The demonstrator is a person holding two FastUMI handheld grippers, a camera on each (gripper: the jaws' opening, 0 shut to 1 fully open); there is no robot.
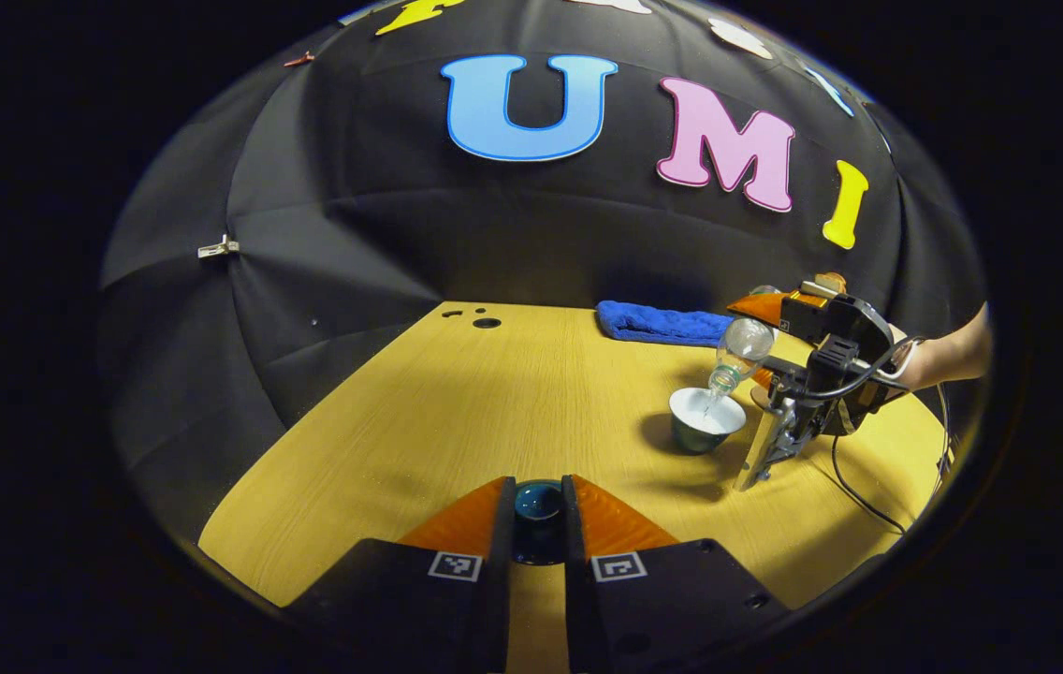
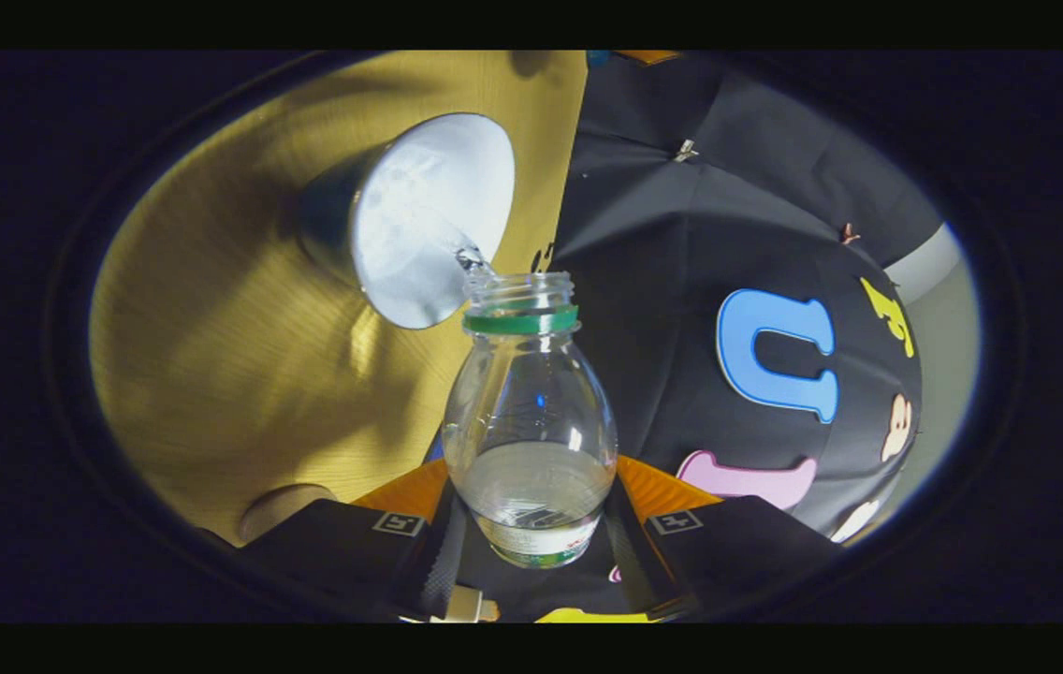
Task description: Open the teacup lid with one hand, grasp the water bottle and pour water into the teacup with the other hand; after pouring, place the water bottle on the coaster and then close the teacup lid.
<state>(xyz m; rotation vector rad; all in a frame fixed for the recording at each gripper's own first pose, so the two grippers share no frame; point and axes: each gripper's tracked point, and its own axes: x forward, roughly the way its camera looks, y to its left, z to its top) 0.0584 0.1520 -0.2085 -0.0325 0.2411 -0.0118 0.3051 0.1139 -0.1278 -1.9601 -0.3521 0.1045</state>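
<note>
tilting water bottle (image 2: 529, 440) clamped in right gripper (image 2: 531, 524) over teacup (image 2: 424, 220), left gripper (image 1: 538, 524) clamping lid (image 1: 538, 501)

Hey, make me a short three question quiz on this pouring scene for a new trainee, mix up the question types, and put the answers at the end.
1. True or false: the teacup is uncovered while water runs into it.
2. What does the left gripper hold between its jaws? A) a blue towel B) the dark teacup lid C) nothing
3. Fill in: the right gripper tilts the water bottle so its mouth points at the ____.

Key: 1 true. 2 B. 3 teacup.
</note>
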